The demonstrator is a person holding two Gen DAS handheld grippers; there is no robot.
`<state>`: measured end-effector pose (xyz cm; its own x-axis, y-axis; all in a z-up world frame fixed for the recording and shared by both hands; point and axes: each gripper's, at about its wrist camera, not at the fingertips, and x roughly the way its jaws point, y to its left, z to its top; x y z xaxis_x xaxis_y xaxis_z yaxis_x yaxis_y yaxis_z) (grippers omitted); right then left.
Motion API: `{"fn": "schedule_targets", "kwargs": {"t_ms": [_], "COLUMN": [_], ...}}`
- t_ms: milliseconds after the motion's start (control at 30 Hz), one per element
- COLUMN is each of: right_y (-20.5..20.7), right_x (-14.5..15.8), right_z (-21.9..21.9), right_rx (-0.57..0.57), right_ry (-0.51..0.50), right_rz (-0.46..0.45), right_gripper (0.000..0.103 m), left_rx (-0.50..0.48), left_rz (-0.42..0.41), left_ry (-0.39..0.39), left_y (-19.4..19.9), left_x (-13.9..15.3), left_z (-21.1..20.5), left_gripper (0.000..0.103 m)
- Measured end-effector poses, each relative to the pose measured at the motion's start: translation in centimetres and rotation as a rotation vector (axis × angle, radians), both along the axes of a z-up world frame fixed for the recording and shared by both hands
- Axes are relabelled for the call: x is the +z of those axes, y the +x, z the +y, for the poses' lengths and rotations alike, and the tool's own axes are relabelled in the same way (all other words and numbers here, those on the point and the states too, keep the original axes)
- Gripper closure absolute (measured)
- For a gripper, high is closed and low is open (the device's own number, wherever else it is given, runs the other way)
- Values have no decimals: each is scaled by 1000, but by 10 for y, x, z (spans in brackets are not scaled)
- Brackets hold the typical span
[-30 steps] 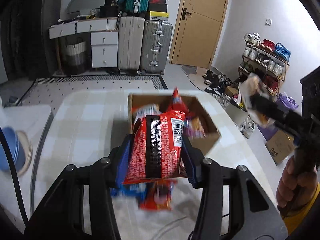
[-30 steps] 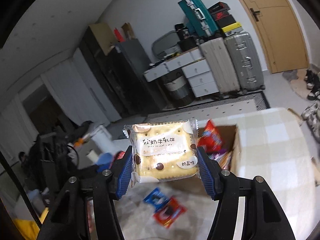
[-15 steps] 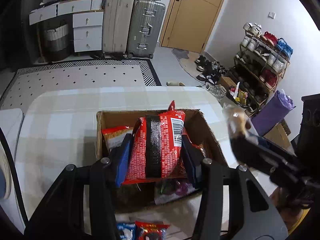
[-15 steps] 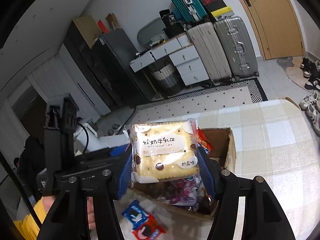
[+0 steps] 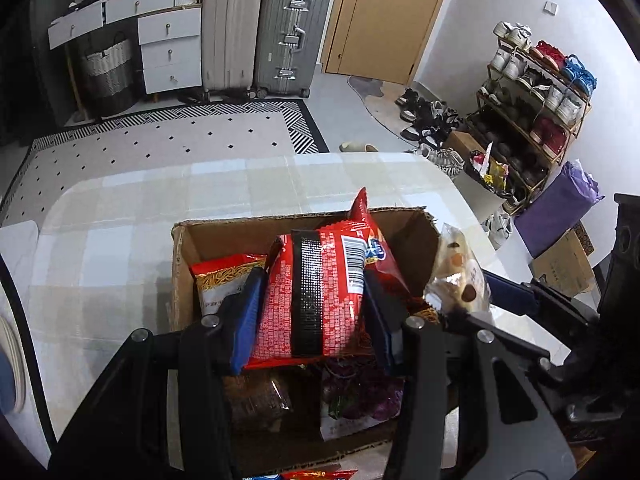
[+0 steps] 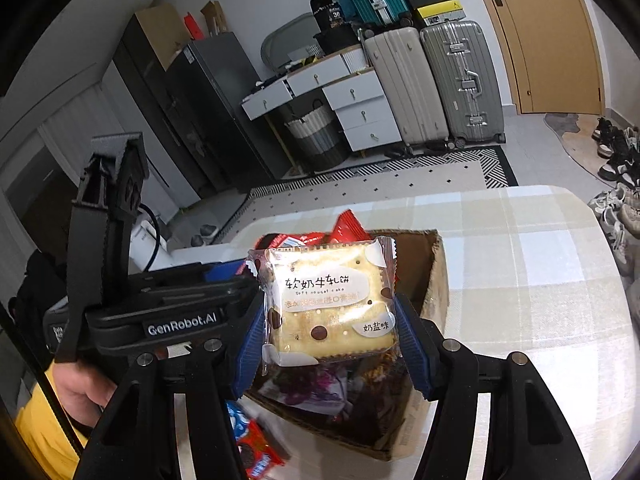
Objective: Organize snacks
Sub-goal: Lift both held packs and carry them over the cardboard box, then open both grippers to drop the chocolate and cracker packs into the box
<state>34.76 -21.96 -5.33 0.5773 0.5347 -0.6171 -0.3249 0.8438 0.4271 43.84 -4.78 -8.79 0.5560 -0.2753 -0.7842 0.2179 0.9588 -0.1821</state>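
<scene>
Open brown cardboard box on checked tablecloth, part-filled with snack packs. Left gripper clamped on red foil snack bag above box. Right gripper clamped on clear-wrapped square nougat biscuit, just over box's right side.

Two grippers, one box, two suitcases.
</scene>
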Motion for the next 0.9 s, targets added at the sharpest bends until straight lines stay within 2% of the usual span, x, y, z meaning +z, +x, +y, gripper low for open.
{"fn": "schedule_targets", "kwargs": {"t_ms": [233, 367, 733, 900], "right_y": [-1, 0, 4, 5], "right_x": [-7, -12, -13, -12], "right_z": [9, 10, 15, 24], "right_rx": [19, 27, 28, 25], "right_ry": [-97, -92, -94, -157], "right_rz": [-16, -6, 3, -20], "right_gripper": [42, 42, 42, 41], "left_rx": [21, 11, 13, 9], "left_rz": [35, 35, 26, 12], "left_ry": [-6, 11, 51, 74], "left_y": [16, 20, 6, -3], "left_x": [-27, -34, -29, -21], "left_z": [6, 2, -5, -6], "left_gripper": [58, 58, 58, 54]}}
